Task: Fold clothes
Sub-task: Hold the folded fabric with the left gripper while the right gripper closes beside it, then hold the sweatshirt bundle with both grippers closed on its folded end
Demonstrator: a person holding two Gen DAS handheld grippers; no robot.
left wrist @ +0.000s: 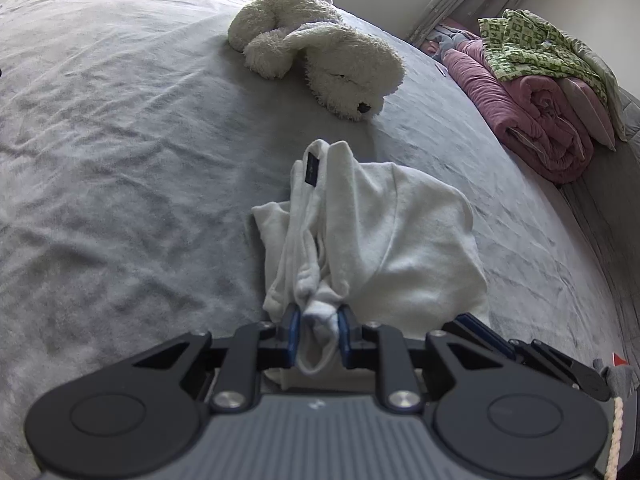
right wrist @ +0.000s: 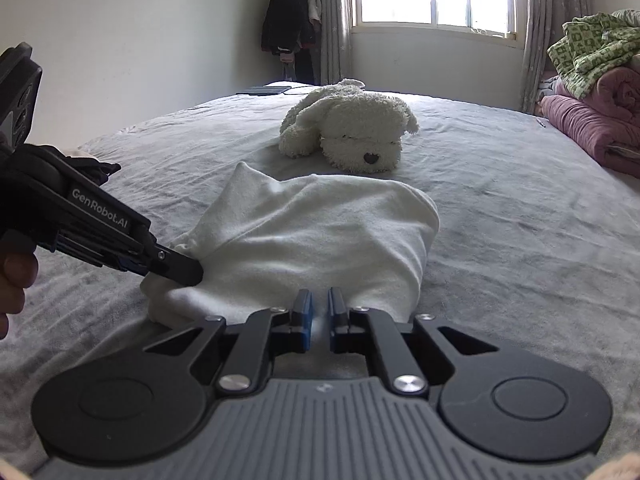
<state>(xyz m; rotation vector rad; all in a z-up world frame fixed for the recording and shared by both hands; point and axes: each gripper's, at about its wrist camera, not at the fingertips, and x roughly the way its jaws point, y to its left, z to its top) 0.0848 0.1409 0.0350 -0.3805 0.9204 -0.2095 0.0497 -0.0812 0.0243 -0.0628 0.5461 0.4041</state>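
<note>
Garment stretches from both grippers toward the plush dog; left gripper and right gripper each pinch its near edge.

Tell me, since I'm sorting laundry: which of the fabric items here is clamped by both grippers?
The white garment on the bed; the pink quilt and green patterned cloth lie untouched at the side.
</note>
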